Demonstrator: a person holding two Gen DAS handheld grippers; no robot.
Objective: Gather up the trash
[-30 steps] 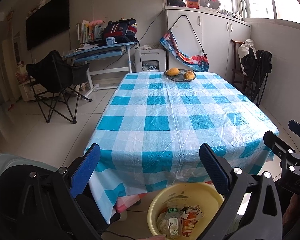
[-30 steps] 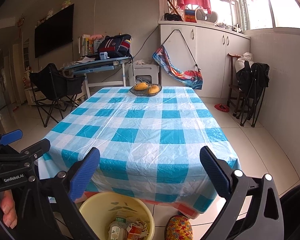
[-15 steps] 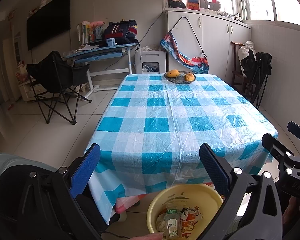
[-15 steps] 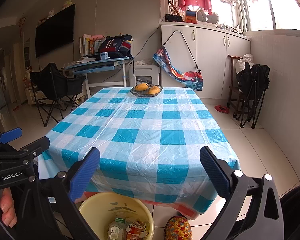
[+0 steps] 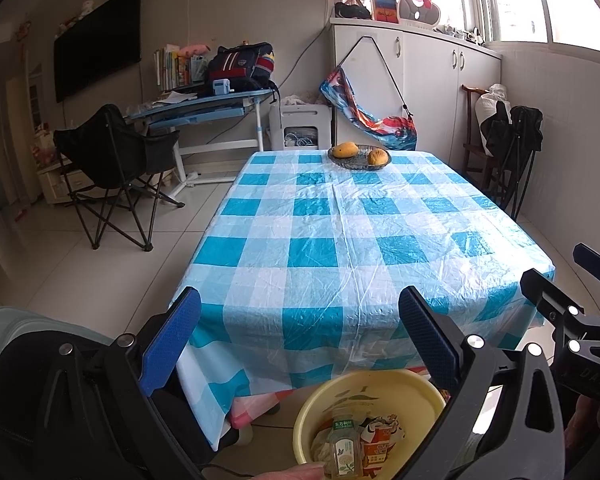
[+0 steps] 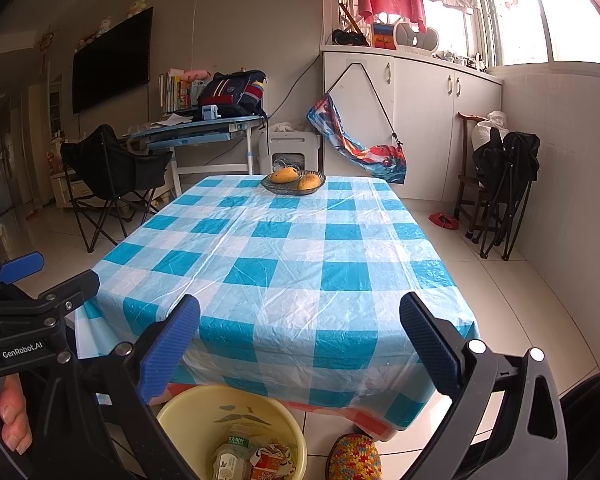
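Blue-checked plastic-covered tabletop (image 5: 340,232) holds only a fruit bowl (image 5: 359,157); your left hand-held gripper (image 5: 300,336) and right hand-held gripper (image 6: 300,336) hover open, empty, above the filled yellow plastic trash bucket (image 5: 384,390), suggesting collection is done.

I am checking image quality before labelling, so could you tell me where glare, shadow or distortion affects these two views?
Left wrist view: the window is blown out at the upper right, the tablecloth shows soft sheen, and straight edges bow toward the dark rim. Right wrist view: the same overexposure at the window; the yellow basin sits in shade but stays legible.
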